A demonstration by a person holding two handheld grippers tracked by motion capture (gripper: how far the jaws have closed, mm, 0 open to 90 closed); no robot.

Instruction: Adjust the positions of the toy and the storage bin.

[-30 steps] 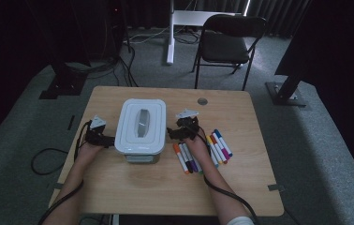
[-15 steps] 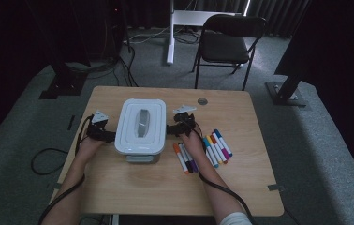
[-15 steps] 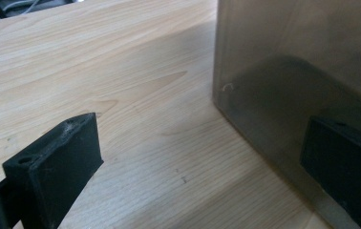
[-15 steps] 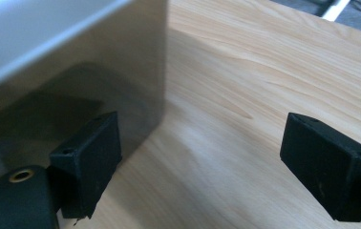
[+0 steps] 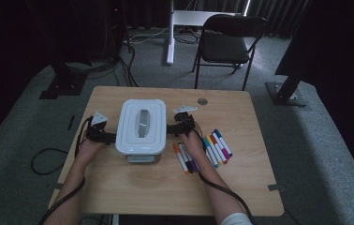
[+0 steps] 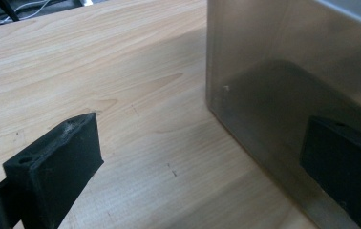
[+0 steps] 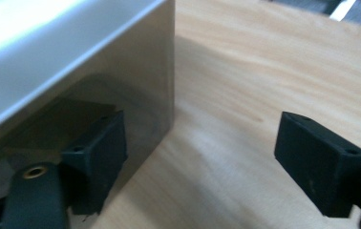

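A white lidded box (image 5: 141, 129) with a grey handle stands mid-table. My left gripper (image 5: 101, 133) sits at its left side and my right gripper (image 5: 177, 126) at its right side. In the left gripper view the left gripper (image 6: 197, 167) is open wide, one jaw over bare wood, the other right by the box wall (image 6: 288, 71). In the right gripper view the right gripper (image 7: 207, 162) is open; its jaws have just been closing a little. One jaw lies close to the box (image 7: 73, 62), whose corner shows in the gap, and no pad presses on it.
Several coloured markers (image 5: 212, 149) lie in a row on the wooden table (image 5: 240, 178), just right of my right hand. A small round disc (image 5: 202, 101) lies near the far edge. A folding chair (image 5: 229, 42) stands on the floor beyond the table.
Both grippers have edged inward toward the sides of the box. The box and the markers have stayed put.
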